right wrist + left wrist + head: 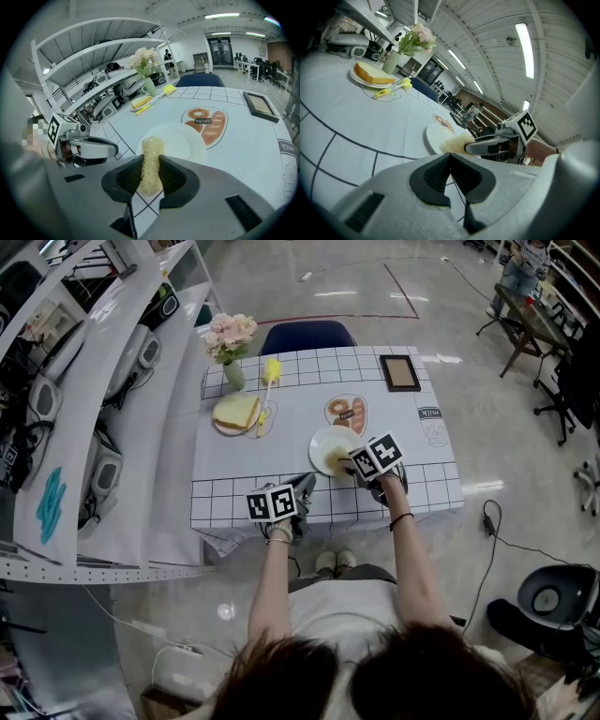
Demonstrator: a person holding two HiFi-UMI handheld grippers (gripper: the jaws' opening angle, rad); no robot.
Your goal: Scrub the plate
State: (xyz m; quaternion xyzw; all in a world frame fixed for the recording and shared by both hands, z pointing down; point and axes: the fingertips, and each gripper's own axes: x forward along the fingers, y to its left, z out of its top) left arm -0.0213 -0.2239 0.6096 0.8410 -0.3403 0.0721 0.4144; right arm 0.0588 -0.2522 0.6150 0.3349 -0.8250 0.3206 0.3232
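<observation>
A white plate (330,448) lies on the grid-patterned tablecloth (234,498) near the front edge. My right gripper (351,465) hangs over the plate's near right rim, shut on a yellowish mesh scrubber (151,161). In the right gripper view the scrubber's tip reaches over the near edge of the plate (183,140). My left gripper (304,487) sits just left of the plate, close to the cloth. Its jaws are shut and empty (451,165). In the left gripper view the plate (437,136) and the scrubber (457,143) are ahead to the right.
Farther back on the table are a plate with a yellow sponge block (236,412), a yellow brush (271,371), a vase of flowers (231,338), a printed bread mat (347,412) and a picture frame (400,372). White shelving (112,399) flanks the table's left; a blue chair (307,334) stands behind.
</observation>
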